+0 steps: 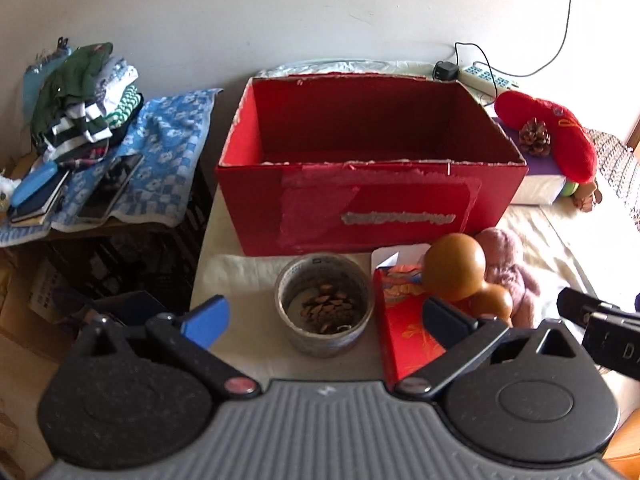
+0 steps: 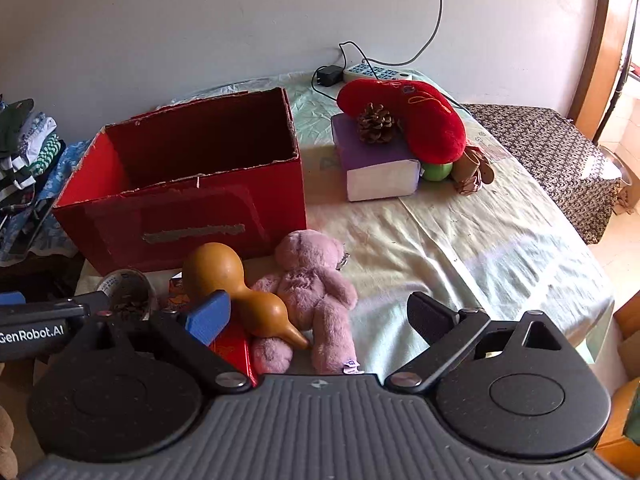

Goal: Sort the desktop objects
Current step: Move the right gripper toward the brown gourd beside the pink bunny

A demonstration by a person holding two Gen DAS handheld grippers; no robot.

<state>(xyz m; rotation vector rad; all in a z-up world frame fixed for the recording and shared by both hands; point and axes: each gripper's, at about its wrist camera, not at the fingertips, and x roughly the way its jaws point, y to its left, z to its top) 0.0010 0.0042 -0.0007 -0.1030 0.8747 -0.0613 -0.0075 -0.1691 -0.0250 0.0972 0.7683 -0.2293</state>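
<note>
Left tool [image 1: 326, 318]: fingers spread wide, holding nothing, hovering over the front edge of the counter [image 1: 248, 280]. Between its fingers sits a round tin [image 1: 325, 305] with a pinecone [image 1: 328, 312] inside, standing just in front of the red box [image 1: 368, 160].

Right tool [image 2: 320, 314]: also spread wide, nothing held. The pink teddy bear [image 2: 316, 292] lies on its back between the fingers, head toward the red box [image 2: 192, 184]. The right tool shows at the right edge of the left wrist view [image 1: 600, 324]; the left tool shows at the left edge of the right wrist view [image 2: 36, 320].

Items at the front of the counter, left to right:
- tin
- flat red packet [image 1: 404, 332], lying beside the tin; a white card [image 1: 400, 256] peeks out behind it
- brown gourd [image 2: 236, 288], lying on the packet and against the teddy bear, narrow tip toward the camera
- teddy bear, touching the gourd

Red box: open top, torn rim, a tape patch on the front face. No contents visible inside from either view.

Right of the box, back of the counter: purple-and-white block [image 2: 376, 168] with a second pinecone [image 2: 375, 123] on top; a red plush cushion [image 2: 408, 116] draped over the block; a green ball [image 2: 436, 171] and a small brown toy [image 2: 472, 172] tucked beside it. Power strip [image 2: 376, 73] with a plugged-in adapter [image 2: 328, 75] by the wall.

Left of the counter: a separate stand with a blue checked towel [image 1: 160, 152], a stack of folded clothes [image 1: 88, 96], a phone [image 1: 112, 188] and a notebook [image 1: 36, 200].
</note>
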